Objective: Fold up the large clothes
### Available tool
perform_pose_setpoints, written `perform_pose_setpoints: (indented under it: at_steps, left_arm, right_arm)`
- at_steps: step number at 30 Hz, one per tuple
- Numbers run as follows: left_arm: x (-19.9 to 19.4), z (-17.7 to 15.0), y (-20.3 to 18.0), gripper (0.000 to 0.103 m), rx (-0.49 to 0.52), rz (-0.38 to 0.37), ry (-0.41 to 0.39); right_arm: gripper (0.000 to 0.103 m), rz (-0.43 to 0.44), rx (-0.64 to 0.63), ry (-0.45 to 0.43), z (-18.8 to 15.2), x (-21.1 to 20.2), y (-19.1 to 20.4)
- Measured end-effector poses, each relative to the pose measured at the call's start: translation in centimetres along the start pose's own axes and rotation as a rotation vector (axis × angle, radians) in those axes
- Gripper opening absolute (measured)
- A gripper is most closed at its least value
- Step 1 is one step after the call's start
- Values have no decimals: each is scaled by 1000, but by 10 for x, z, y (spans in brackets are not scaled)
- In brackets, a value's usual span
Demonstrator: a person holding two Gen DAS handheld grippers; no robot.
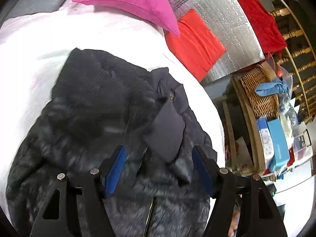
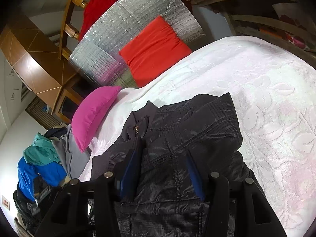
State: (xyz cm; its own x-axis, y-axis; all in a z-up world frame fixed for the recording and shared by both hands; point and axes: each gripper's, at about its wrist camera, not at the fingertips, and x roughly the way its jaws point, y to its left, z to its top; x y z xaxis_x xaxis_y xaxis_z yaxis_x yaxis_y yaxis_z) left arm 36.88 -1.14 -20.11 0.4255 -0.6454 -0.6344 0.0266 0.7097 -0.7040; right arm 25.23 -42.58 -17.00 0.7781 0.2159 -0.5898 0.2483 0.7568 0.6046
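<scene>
A dark quilted jacket (image 1: 94, 102) lies spread on a white textured bedspread (image 1: 39, 45), its collar and zip towards the pillows. My left gripper (image 1: 158, 148) hovers just over it with the jaws wide apart. A grey collar flap (image 1: 167, 130) shows between the blue pads (image 1: 115, 167), but they do not press on it. In the right wrist view the jacket (image 2: 197, 122) bunches up into my right gripper (image 2: 162, 152). A thick fold fills the gap from pad to pad.
A pink pillow (image 1: 128, 0) and a red cushion (image 1: 193, 43) lie at the bed's head against silver foil sheeting (image 1: 227, 19). A wicker basket (image 1: 260, 90) and boxes (image 1: 276, 142) crowd shelves beside the bed. A pile of other clothes (image 2: 39, 158) sits past the pink pillow (image 2: 92, 116).
</scene>
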Motion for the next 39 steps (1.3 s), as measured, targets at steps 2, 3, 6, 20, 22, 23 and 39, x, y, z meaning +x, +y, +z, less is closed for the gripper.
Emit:
perform_pose_setpoints:
  at_steps: [2, 3, 6, 20, 22, 23, 39]
  left_arm:
    - [20, 0, -9, 70, 15, 16, 36]
    - [28, 1, -12, 70, 22, 19, 49]
    - [43, -1, -27, 69, 69, 39, 56]
    - [68, -28, -131, 4, 380, 31, 36]
    - [76, -36, -152, 4, 433, 34, 58]
    - [77, -41, -161, 4, 453, 32, 61]
    - [48, 13, -40, 72, 115, 215, 35]
  right_arm:
    - [56, 1, 8, -2, 1, -1, -2]
    - [56, 1, 12, -4, 2, -1, -4]
    - [56, 4, 26, -10, 5, -3, -8]
    - [47, -2, 11, -40, 10, -16, -26]
    - [47, -1, 23, -39, 11, -17, -31]
    - [47, -8, 25, -40, 11, -18, -33]
    - [47, -5, 7, 83, -3, 9, -28]
